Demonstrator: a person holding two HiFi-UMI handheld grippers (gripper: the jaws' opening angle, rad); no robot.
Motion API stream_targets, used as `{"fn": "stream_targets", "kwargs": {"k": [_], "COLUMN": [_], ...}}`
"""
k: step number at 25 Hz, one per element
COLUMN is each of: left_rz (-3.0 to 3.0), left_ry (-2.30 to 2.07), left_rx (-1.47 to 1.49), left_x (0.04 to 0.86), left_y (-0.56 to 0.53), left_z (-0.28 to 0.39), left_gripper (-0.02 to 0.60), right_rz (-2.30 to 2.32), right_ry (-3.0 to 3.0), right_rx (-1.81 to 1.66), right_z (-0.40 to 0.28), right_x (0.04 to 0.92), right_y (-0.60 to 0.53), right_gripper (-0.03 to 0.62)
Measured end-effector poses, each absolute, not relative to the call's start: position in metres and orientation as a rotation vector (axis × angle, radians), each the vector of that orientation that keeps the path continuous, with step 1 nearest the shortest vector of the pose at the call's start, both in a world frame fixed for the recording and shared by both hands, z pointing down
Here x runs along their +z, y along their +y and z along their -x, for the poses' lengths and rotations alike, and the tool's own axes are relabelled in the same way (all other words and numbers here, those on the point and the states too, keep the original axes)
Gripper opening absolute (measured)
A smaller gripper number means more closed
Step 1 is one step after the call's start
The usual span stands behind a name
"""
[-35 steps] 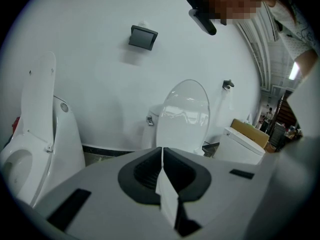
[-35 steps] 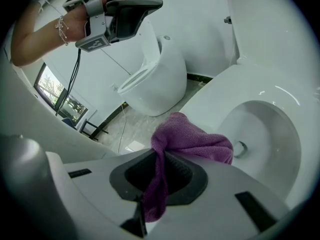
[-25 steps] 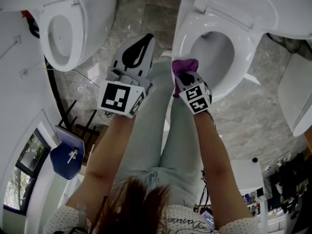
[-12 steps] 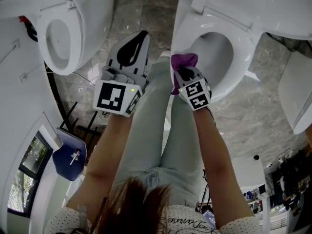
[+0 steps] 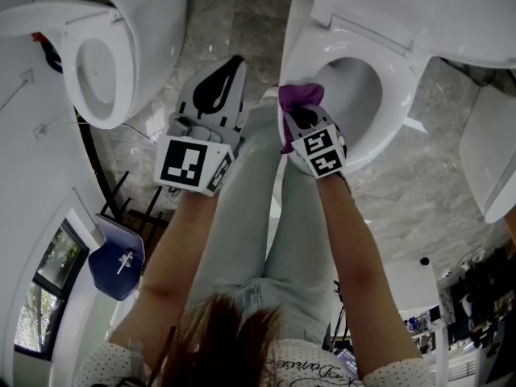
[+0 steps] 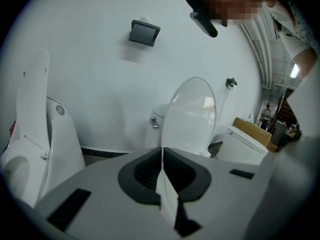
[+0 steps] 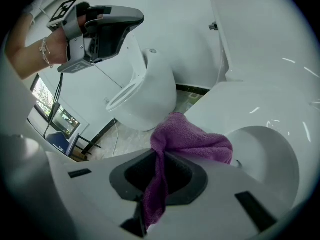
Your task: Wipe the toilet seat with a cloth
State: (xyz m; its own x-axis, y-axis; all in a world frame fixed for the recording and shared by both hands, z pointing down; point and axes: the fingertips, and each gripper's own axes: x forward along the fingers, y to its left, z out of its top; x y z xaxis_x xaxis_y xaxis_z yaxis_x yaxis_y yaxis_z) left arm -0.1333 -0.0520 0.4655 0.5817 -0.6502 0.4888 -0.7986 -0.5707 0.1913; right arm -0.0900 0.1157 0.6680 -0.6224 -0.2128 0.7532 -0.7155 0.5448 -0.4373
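Over the last second the right gripper (image 5: 303,121) has slid a bit up-left along the seat (image 5: 405,97) rim, mid-frame. Its fingers are clamped on the cloth (image 5: 299,95), so I'd say the wiping's underway. The left gripper (image 5: 218,87) idles beside it, fingers together.

floor gap (image 5: 235,32) between toilets: open | toilet seat (image 5: 405,97) right side: unobstructed | raised lid (image 5: 451,6) blocks rear
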Motion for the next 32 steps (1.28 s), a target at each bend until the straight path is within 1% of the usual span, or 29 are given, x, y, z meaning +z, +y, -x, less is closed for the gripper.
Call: {"fn": "stream_targets", "kwargs": {"k": [16,32], "left_rz": [-2.421,-2.413], "left_ry": [-1.171,-1.163], "left_rx": [0.528,0.537], "left_x": [0.468,0.474], "left_y": [-0.058,-0.06], "left_z": [0.123,0.117], "left_gripper": [0.014,0.014], "right_rz": [-0.782,-0.922], "right_ry": [-2.163,-2.193], "right_rx": [1.028,1.07], "right_z": [0.088,0.079], "right_x": [0.667,0.665], "right_y": [0.099,0.061], "right_gripper": [0.054,0.054]}}
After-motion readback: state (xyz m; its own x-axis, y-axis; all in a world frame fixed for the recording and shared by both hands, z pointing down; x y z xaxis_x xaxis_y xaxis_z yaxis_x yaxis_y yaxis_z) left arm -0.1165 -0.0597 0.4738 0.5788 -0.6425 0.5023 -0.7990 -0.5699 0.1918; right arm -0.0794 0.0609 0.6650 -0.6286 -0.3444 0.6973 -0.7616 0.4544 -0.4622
